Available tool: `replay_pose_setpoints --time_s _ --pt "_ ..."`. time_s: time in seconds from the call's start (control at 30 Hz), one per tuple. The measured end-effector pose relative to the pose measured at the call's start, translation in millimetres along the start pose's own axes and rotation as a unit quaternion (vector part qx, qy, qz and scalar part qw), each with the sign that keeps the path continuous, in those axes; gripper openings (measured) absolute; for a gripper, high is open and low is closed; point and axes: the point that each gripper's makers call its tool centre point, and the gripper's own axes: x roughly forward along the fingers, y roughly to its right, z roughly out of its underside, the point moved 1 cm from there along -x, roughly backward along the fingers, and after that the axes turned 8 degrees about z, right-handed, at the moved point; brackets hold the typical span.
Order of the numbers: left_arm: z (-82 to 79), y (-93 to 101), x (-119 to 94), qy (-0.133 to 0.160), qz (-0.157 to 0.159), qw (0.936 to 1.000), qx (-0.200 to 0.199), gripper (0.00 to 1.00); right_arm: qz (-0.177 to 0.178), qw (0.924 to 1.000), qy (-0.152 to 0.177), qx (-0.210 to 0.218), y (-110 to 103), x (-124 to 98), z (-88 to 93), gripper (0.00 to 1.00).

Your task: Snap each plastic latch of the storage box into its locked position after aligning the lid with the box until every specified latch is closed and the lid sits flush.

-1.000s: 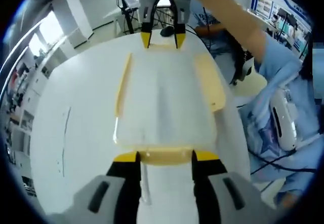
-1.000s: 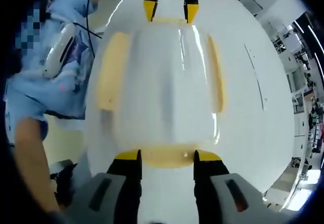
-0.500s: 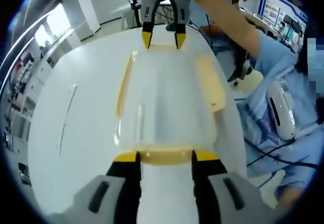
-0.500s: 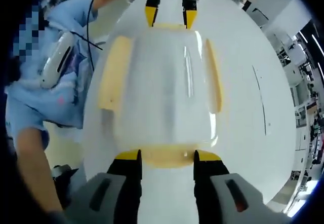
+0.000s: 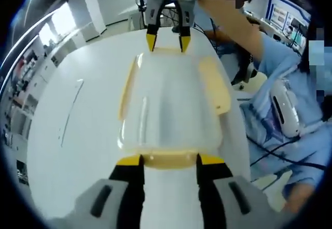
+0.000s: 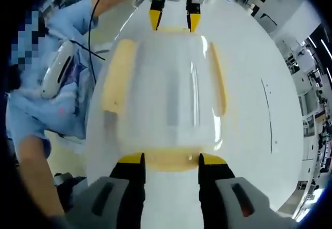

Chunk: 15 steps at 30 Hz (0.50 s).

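With jaws spread wide, the left gripper [image 5: 169, 159] and right gripper [image 6: 169, 159] bracket opposite end latches of the lidded storage box [image 5: 168, 104] mid-table [image 5: 83, 136], seemingly steadying it for snapping.

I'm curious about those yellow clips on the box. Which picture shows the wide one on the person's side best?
The right gripper view: the wide side latch lies broad and unobstructed beside the clear lid. The left gripper view shows the same latch too, narrower.

My left gripper [image 5: 168, 160] and right gripper [image 6: 170, 160] look alike: grey bodies, black jaws, yellow tips. My sleeves [image 5: 282, 58] are light blue; black cables trail down.
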Motion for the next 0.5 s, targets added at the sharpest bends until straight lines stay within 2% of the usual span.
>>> replay_pose_setpoints --time_s 0.5 --pt "20.7 -5.3 -6 0.001 0.003 1.0 -0.007 0.38 -0.005 1.0 0.006 0.001 1 12 -18.7 0.39"
